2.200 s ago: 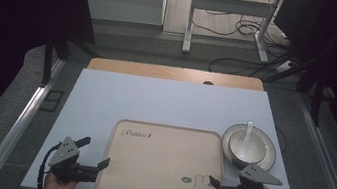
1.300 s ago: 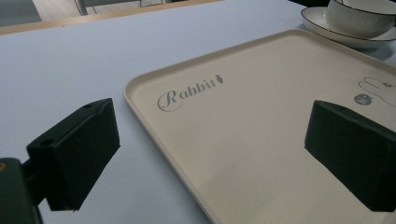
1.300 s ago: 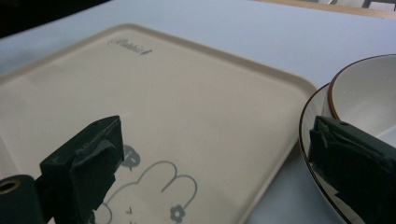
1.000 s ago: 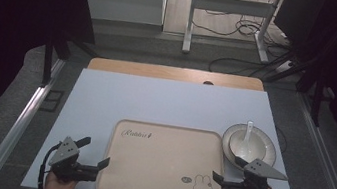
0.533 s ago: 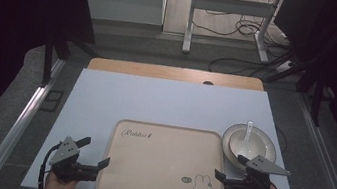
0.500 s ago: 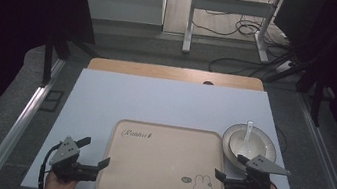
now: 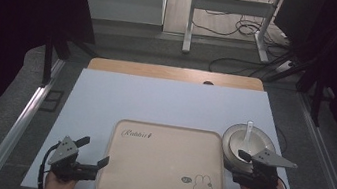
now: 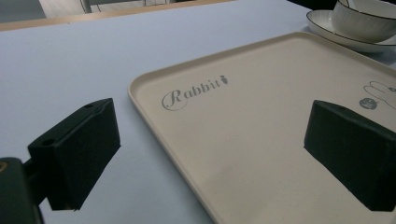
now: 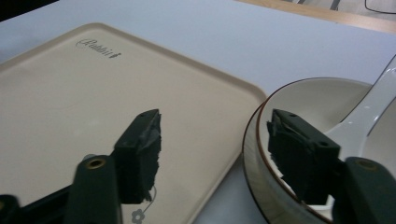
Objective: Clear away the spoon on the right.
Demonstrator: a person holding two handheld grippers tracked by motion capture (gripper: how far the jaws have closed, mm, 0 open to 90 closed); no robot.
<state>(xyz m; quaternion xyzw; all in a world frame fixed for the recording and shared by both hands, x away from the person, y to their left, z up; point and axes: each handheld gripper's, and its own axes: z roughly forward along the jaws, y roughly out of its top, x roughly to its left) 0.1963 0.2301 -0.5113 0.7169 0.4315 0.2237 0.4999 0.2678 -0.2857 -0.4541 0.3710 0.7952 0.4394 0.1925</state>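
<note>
From above, my right gripper sits at the near rim of the bowl, beside the tray. Along its jaws, which have just been closing, one pad is inside the bowl, one outside, not yet pinching. I should bite squarely, clear of the spoon. My left gripper gapes empty.

The right tool has lifted a little and edged toward the white bowl, so that one jaw now hangs inside the bowl's rim and the other over the gap beside the beige tray. Its jaws have just been closing from wide open to about half; the rim stands between them, and the pads do not yet press on it.
</note>
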